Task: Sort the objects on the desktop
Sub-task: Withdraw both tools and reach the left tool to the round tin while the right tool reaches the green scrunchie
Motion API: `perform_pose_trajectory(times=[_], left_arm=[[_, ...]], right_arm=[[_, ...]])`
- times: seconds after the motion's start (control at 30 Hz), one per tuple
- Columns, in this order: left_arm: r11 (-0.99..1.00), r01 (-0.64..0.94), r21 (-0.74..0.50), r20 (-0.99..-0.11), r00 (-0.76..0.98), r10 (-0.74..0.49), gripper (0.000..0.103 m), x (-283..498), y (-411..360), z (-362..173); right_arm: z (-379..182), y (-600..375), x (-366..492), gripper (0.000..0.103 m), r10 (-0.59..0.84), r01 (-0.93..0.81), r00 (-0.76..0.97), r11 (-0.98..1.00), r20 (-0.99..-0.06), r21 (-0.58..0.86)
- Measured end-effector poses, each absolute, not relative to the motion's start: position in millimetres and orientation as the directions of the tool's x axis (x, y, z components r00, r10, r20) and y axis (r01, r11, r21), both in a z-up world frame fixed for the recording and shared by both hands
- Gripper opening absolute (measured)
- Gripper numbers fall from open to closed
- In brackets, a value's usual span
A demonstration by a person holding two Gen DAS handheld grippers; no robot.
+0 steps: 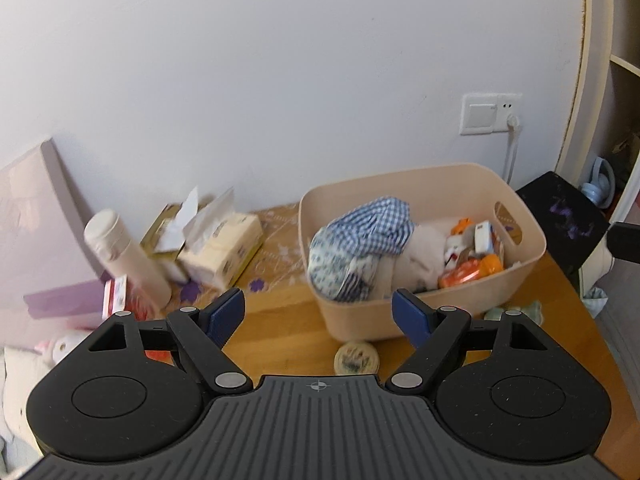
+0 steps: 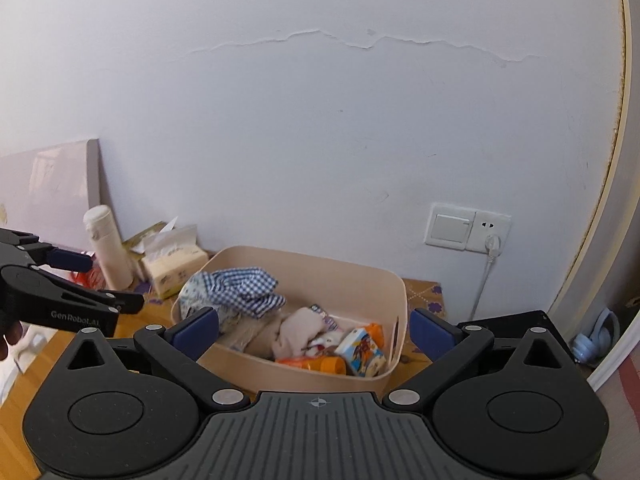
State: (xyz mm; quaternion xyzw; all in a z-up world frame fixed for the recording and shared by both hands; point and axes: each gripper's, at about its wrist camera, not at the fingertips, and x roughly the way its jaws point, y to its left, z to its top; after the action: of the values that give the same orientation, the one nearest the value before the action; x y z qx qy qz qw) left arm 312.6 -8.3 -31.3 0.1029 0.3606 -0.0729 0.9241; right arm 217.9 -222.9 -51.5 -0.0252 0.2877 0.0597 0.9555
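Note:
My left gripper (image 1: 318,314) hangs open over the wooden table (image 1: 280,328), its blue pads apart with nothing between them. Just ahead stands a beige basket (image 1: 420,314) holding a blue checked cloth (image 1: 372,220), a white plush and orange packs. A small round tin (image 1: 356,358) lies on the table in front of the basket. My right gripper (image 2: 313,328) is open wide and empty above the basket's near wall (image 2: 304,372). Inside are the checked cloth (image 2: 240,288), a small printed carton (image 2: 364,350) and an orange bottle (image 2: 332,364). The left gripper (image 2: 116,283) shows at the left edge, open.
A white bottle (image 1: 124,256), a tissue pack (image 1: 224,248), a red and white box (image 1: 116,296) and a lilac board (image 1: 36,220) crowd the back left by the wall. A pale green item (image 1: 516,312) lies right of the basket. A black seat (image 1: 564,216) stands beyond the table's right edge.

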Motion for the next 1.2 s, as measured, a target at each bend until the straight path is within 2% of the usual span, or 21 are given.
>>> perform_pose_trajectory(times=[0.37,0.63,0.8,1.07,1.2], left_arm=[[0.978,0.178,0.106,-0.716,0.697,-0.049,0.082,279,18,-49],[0.973,0.205,0.101,-0.775,0.629,-0.052,0.082,269,25,-79],[0.976,0.202,0.076,-0.808,0.586,-0.058,0.082,267,27,-102],[0.971,0.225,0.081,-0.852,0.521,-0.049,0.082,276,24,-143],[0.969,0.236,0.068,-0.866,0.496,-0.06,0.082,288,25,-158]], right_arm=[[-69,-219,184,0.103,0.105,-0.157,0.794,0.987,-0.599,-0.035],[-95,-202,169,0.103,0.087,-0.235,0.759,0.961,-0.646,-0.146],[-118,-192,169,0.103,0.092,-0.273,0.711,0.95,-0.697,-0.153],[-159,-197,184,0.103,0.075,-0.233,0.637,0.968,-0.767,-0.098],[-183,-213,198,0.103,0.032,-0.128,0.597,0.99,-0.802,-0.055]])
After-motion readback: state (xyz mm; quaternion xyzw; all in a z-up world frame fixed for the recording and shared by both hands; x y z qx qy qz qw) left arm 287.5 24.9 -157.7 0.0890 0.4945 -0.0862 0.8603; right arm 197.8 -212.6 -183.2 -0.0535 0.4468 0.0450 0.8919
